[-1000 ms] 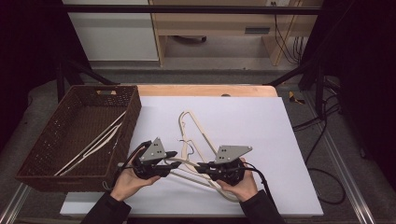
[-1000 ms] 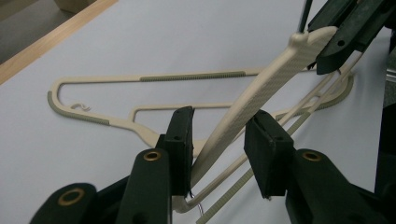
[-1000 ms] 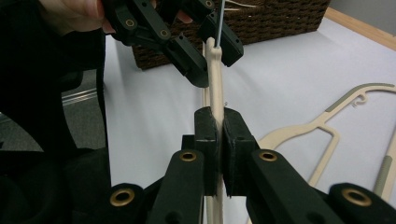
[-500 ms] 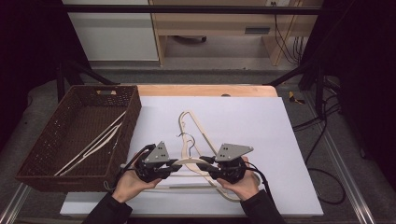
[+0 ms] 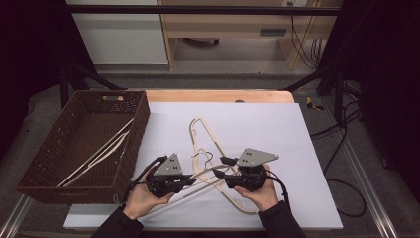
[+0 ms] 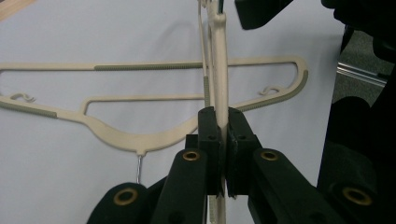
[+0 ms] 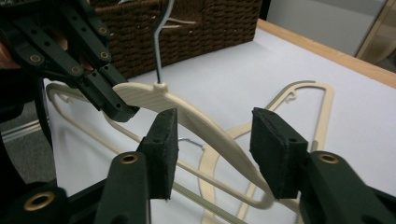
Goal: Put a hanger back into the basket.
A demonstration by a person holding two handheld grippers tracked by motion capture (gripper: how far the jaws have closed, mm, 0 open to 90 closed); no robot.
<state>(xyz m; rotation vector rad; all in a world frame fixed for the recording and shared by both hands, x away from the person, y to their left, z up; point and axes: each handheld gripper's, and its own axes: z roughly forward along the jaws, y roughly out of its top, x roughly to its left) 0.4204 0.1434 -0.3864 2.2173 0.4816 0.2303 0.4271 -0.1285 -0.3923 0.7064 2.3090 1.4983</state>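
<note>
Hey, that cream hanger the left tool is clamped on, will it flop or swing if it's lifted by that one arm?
The hanger looks like rigid moulded plastic, so probably no flopping. It seems thin and light. Held off-centre by the left tool, it may pivot; the right tool straddles it, pads apart, having just opened.

We see a dark brown wicker basket (image 5: 131,129) at the left of the table, its right wall overlapping the edge of a white sheet (image 5: 257,124) that covers most of the tabletop. Inside the basket lie pale hangers (image 5: 99,153), slanting from its near left corner toward its far right. In the right gripper view, the basket's woven wall (image 7: 215,23) rises at the far edge of the sheet. A strip of light wooden tabletop (image 5: 218,95) shows beyond the sheet. Farther back stand a white cabinet (image 5: 119,34) and a wooden shelf unit (image 5: 233,25). Black cables (image 5: 341,144) trail over the grey floor at the right.
</note>
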